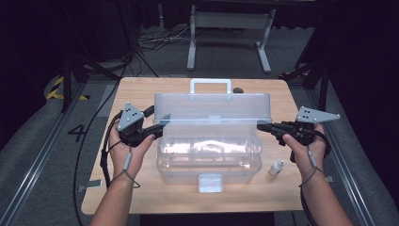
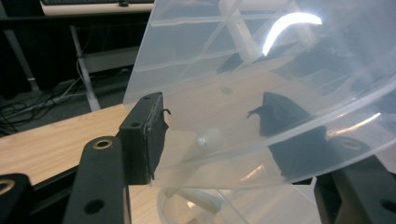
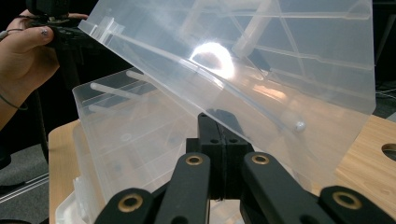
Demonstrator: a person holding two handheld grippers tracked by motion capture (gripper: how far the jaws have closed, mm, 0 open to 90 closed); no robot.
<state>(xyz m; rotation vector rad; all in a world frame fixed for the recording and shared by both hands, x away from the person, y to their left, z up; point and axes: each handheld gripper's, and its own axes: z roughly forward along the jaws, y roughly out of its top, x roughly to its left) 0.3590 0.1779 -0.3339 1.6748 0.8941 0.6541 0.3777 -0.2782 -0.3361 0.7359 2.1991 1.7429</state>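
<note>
My left tool (image 1: 159, 128) stood apart, its jaws straddling the left edge of the raised clear lid (image 1: 212, 107) without clamping it. My right tool (image 1: 261, 126) was pressed together at the lid's right edge, holding nothing. The box (image 1: 209, 160) sat open mid-tabletop (image 1: 136, 89), a small bottle (image 1: 276, 167) beside it.

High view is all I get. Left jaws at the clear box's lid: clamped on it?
Observer: Not clamped. The left gripper straddles the lid at its end, one jaw outside and one seen through the plastic, standing wide apart.
Operator: And the right side?
Observer: The right gripper has its jaws shut together with nothing between them. Their tip sits against the raised lid's lower edge.
</note>
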